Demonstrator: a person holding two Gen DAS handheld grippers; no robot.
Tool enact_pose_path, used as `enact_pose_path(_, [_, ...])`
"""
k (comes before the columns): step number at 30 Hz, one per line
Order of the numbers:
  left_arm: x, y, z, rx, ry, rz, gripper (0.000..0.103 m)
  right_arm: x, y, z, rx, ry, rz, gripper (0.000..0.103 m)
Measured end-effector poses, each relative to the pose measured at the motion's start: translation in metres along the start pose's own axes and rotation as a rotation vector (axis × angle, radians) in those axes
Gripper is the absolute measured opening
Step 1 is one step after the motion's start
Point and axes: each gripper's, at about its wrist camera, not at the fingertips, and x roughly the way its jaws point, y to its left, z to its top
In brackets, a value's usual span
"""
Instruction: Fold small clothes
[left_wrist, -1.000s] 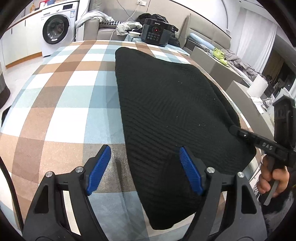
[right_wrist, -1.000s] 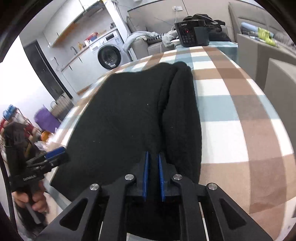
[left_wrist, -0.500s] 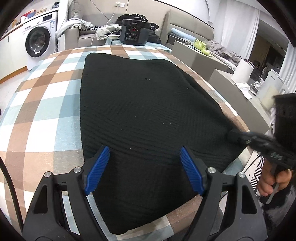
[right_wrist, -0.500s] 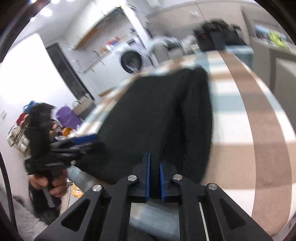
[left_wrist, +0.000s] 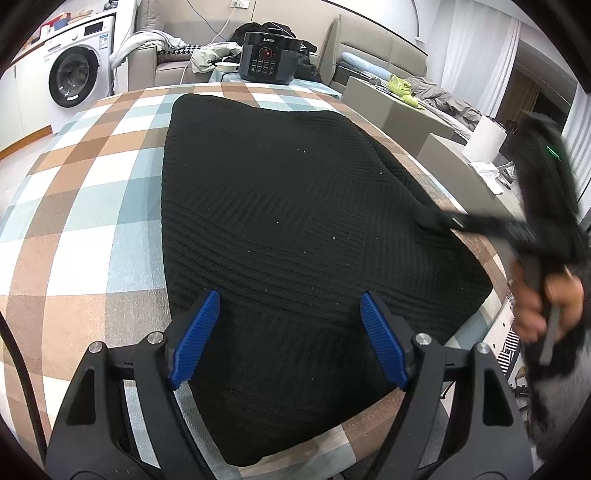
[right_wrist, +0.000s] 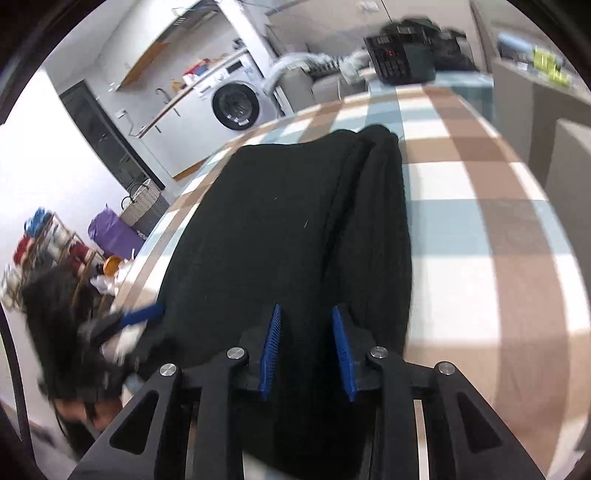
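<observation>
A black ribbed knit garment (left_wrist: 288, 221) lies spread flat on the checked tablecloth (left_wrist: 85, 206). It also shows in the right wrist view (right_wrist: 280, 236), with a folded roll along its right edge. My left gripper (left_wrist: 288, 339) is open wide, its blue pads just above the garment's near end. My right gripper (right_wrist: 306, 350) is partly open over the garment's near edge, with cloth between the pads but not pinched. In the left wrist view the right gripper (left_wrist: 439, 221) reaches the garment's right edge, blurred.
A black pressure cooker (left_wrist: 267, 57) stands at the table's far end. A washing machine (left_wrist: 75, 81) is at the back left. A sofa with clothes (left_wrist: 173, 48) and grey chairs (left_wrist: 391, 107) lie beyond. The table edge runs close on the right (left_wrist: 495, 266).
My right gripper was shut on the garment's edge and has now opened, letting it go. My left gripper moved right over the garment's near end, staying open.
</observation>
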Motion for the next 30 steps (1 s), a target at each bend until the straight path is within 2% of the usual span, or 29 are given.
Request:
enact_pose_path(3, [0.001,0.001,-0.001,0.0,-0.001,-0.002,0.077,0.026,-0.006,0.03,0.037,0.01,0.002,0.03])
enact_pose_path(4, [0.001,0.001,-0.002,0.002,-0.003,-0.004,0.077,0.031,-0.003,0.038,0.031,0.009,-0.01,0.027])
enact_pose_path(5, [0.001,0.001,-0.002,0.003,-0.003,-0.004,0.077,0.037,0.0,0.046,0.013,0.008,-0.034,0.016])
enact_pose_path(6, [0.0,0.001,-0.002,0.002,-0.003,-0.004,0.077,0.041,0.005,0.052,-0.026,0.016,-0.049,0.009])
enact_pose_path(7, [0.0,0.002,-0.002,-0.001,-0.004,-0.006,0.077,0.043,0.01,0.057,-0.068,0.026,-0.066,0.008])
enact_pose_path(9, [0.001,0.002,-0.002,-0.009,-0.004,-0.011,0.078,0.035,0.026,0.062,-0.164,-0.015,-0.086,0.008])
enact_pose_path(11, [0.002,0.001,-0.002,-0.009,-0.008,-0.016,0.078,0.03,0.034,0.066,-0.216,-0.045,-0.15,0.008])
enact_pose_path(14, [0.003,-0.001,-0.003,0.005,-0.005,-0.019,0.078,0.048,0.024,0.063,-0.22,0.03,-0.225,0.008])
enact_pose_path(17, [0.003,-0.001,-0.003,0.005,-0.003,-0.018,0.078,0.047,0.016,0.054,-0.193,0.034,-0.201,0.012])
enact_pose_path(20, [0.002,0.0,-0.001,-0.012,0.001,-0.02,0.078,0.028,0.006,0.037,-0.091,0.065,-0.08,0.023])
enact_pose_path(24, [0.003,0.0,-0.001,-0.011,0.0,-0.013,0.078,0.002,0.003,-0.003,-0.019,0.075,0.04,0.023])
enact_pose_path(26, [0.005,0.0,0.0,-0.007,-0.001,-0.012,0.078,-0.006,0.01,-0.02,-0.041,0.054,0.019,0.023])
enact_pose_path(28, [0.005,0.0,0.001,-0.007,0.0,-0.011,0.078,-0.011,0.014,-0.027,-0.058,0.03,0.017,0.012])
enact_pose_path(30, [0.004,0.0,0.0,-0.005,0.0,-0.009,0.078,-0.02,0.022,-0.027,-0.095,-0.017,0.0,0.009])
